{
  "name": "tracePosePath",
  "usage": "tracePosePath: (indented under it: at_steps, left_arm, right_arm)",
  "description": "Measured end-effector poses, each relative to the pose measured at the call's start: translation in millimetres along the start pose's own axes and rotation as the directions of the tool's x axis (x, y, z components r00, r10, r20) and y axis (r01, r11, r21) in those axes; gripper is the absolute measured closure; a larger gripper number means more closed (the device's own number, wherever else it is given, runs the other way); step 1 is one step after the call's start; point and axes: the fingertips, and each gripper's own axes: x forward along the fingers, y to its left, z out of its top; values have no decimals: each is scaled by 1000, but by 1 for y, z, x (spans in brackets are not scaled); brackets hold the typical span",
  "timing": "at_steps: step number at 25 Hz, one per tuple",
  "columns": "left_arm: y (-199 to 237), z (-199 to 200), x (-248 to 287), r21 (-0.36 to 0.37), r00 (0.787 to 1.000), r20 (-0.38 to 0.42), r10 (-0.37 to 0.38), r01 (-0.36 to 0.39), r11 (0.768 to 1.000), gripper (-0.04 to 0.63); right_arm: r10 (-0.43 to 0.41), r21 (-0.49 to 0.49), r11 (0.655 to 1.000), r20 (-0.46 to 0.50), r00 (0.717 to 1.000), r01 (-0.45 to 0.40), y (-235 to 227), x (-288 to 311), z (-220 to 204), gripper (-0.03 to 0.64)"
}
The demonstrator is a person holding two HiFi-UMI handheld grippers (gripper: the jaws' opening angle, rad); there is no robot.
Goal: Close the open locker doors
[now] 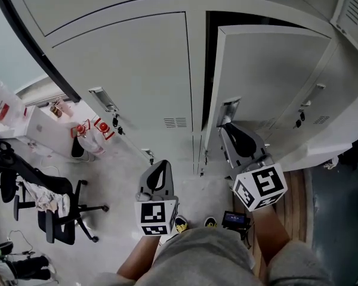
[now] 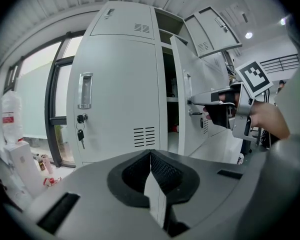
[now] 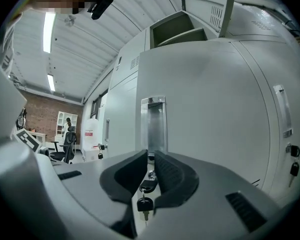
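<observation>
Closest to us are our own grey shorts point(image 1: 203, 252) and the two marker cubes. Everything else we'll place off the open locker door point(image 1: 268, 76), which is the thing that needs shutting.

That door hangs swung out from its cabinet, with a dark strip of locker interior point(image 1: 213, 64) showing along its left edge.

The right gripper point(image 1: 227, 126) is right up at that door's handle point(image 1: 229, 108). From its own camera, the tongs sit just a narrow slit apart with nothing clamped. The handle recess point(image 3: 153, 124) fills the view straight ahead, and a key point(image 3: 144, 204) hanging below it shows through the slit.

The left gripper point(image 1: 161, 167) hangs well to the left of the open door and lower, not touching anything. Its tongs point(image 2: 150, 156) are pressed together at the tips and hold nothing. That camera also catches the right gripper point(image 2: 196, 100) poking at the open door point(image 2: 182, 109).

Left of the open door is a closed locker door point(image 1: 131, 64) with its own handle point(image 1: 102, 99) and a key point(image 1: 117, 124) dangling. Further left, on the floor, stands an office chair point(image 1: 56, 210).

Up and to the right of the open door, the left gripper's camera shows another door point(image 2: 215, 31) standing ajar on the top row.
</observation>
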Motion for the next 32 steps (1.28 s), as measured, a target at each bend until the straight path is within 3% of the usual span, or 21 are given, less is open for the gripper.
tracePosePath:
  at_steps: [5, 13, 32]
  left_arm:
    - [9, -1, 2, -8, 1000, -1, 14, -14, 1000, 586]
    - [19, -2, 7, -15, 1000, -8, 24, -25, 1000, 586]
    - [23, 0, 6, -17, 1000, -2, 15, -15, 1000, 586]
  right_arm:
    - [-41, -4, 999, -2, 999, 41, -7, 17, 0, 561]
    - [-108, -95, 990, -37, 993, 104, -16, 38, -1, 577]
    - [-155, -75, 986, -78, 985, 149, -30, 55, -8, 586]
